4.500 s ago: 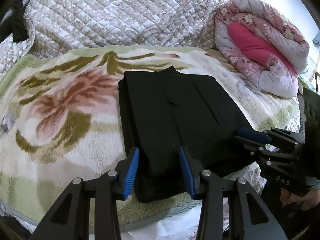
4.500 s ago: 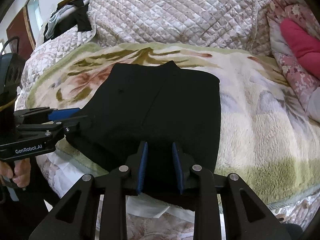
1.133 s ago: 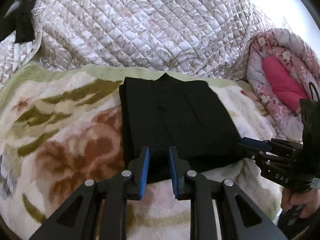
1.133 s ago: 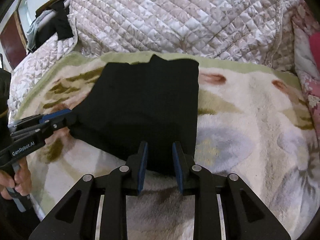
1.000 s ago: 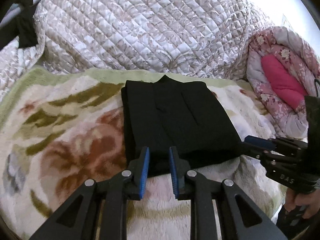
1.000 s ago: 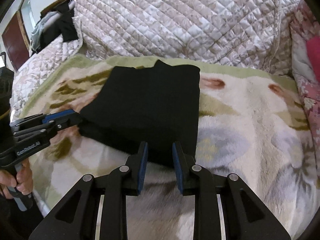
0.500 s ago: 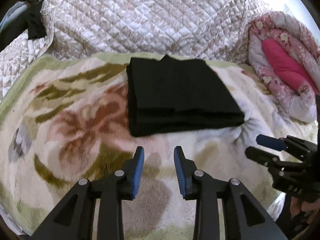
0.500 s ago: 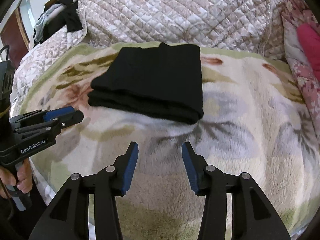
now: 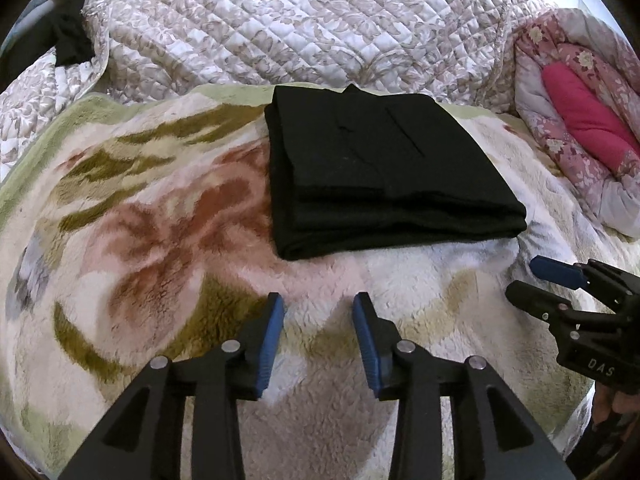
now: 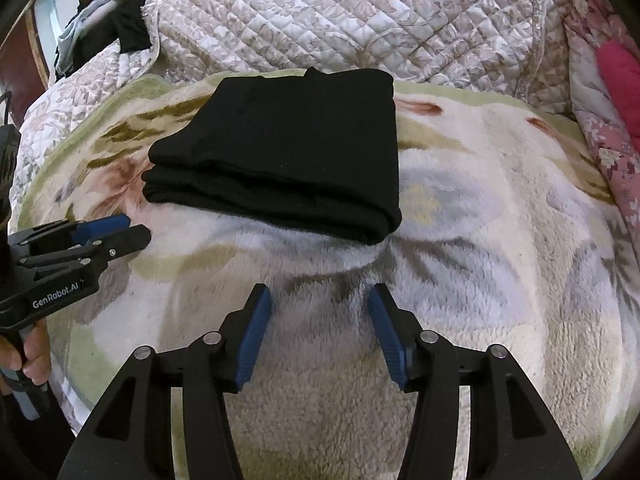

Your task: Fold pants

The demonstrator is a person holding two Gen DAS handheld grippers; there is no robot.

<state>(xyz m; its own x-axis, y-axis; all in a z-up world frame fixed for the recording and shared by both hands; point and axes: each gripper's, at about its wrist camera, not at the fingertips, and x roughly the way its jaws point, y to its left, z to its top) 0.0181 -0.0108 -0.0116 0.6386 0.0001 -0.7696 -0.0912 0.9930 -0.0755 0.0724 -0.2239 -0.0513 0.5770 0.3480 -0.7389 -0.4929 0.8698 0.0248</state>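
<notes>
The black pants [image 9: 380,176] lie folded into a thick rectangle on the fluffy floral blanket [image 9: 140,240]; they also show in the right wrist view [image 10: 288,160]. My left gripper [image 9: 319,320] is open and empty, above the blanket a short way in front of the pants' near edge. My right gripper [image 10: 320,316] is open and empty, also short of the near folded edge. Each gripper shows in the other's view: the right one at the right edge [image 9: 548,276], the left one at the left edge [image 10: 116,230].
A quilted beige cover [image 9: 300,28] is piled behind the pants. A rolled pink floral quilt [image 9: 580,120] lies at the right. Dark clothes [image 10: 120,28] hang at the far left. The blanket's front edge drops off near the hands.
Both grippers let go of the pants' near edge, opened and drew back toward me. The pants now rest folded on the blanket, further up than 4.5 s ago.
</notes>
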